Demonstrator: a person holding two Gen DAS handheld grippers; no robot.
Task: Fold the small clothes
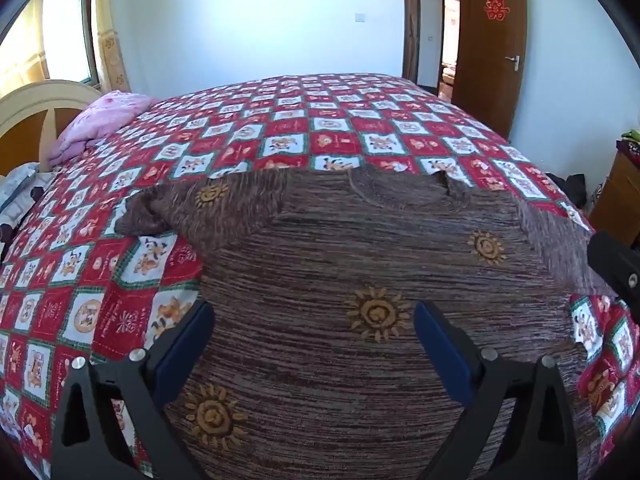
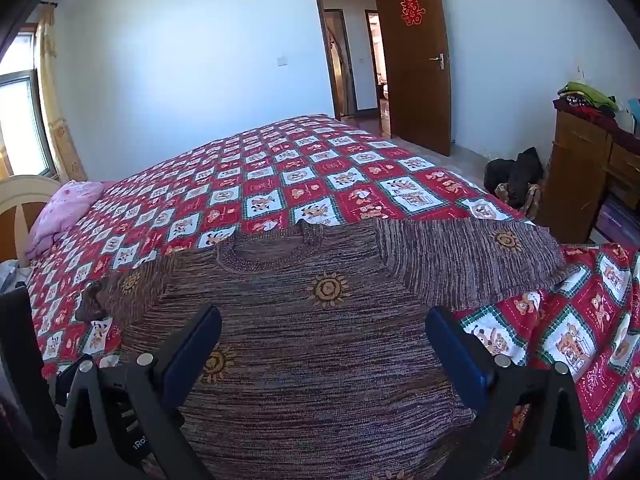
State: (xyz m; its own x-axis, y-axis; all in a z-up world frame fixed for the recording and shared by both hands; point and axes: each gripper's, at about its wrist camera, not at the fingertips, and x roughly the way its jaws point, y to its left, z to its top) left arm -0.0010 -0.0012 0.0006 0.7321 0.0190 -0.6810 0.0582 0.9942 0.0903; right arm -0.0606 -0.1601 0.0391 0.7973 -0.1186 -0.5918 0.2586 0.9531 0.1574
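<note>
A: Brown knit w/ gold sun motifs, that's the sweater [image 1: 360, 248]. Lies flat on the bed [image 1: 280, 120], front side up, body near the bed's near edge, collar [image 2: 269, 254] pointing twd the far edge.

B: Going left to right?

A: Far left, by the headboard [image 1: 36, 112]: pink quilt [image 1: 100, 120] bunched at the bed's left corner. Then the red-and-white checked bedspread [image 2: 280, 168] w/ cartoon squares, covers the whole bed. Sweater's left sleeve [image 1: 168, 208] folded in, cuff bunched on the spread. Right sleeve [image 2: 472, 264] spread out twd the bed's right edge.

B: Grippers?

A: Left gripper [image 1: 312, 344]: jaws spread wide, blue pads [image 1: 188, 348] either side of a sun motif, over the sweater's left half. Nothing pinched btwn them. Can't tell if the tips touch the knit.

B: And the right one?

A: Right gripper [image 2: 324, 356]: also wide apart, nothing held. Its left pad sits over the sweater body; right pad [image 2: 460, 356] at the sweater's right side seam, where knit meets bedspread. In the left cam, its black frame pokes in at the right edge.

B: Beyond the bed?

A: Open brown door [image 2: 416, 60] w/ red paper cutout [image 2: 413, 11]. Right: wooden dresser [image 2: 580, 176] w/ clothes piled on top, dark bag [image 2: 512, 176] on the floor beside it.
</note>
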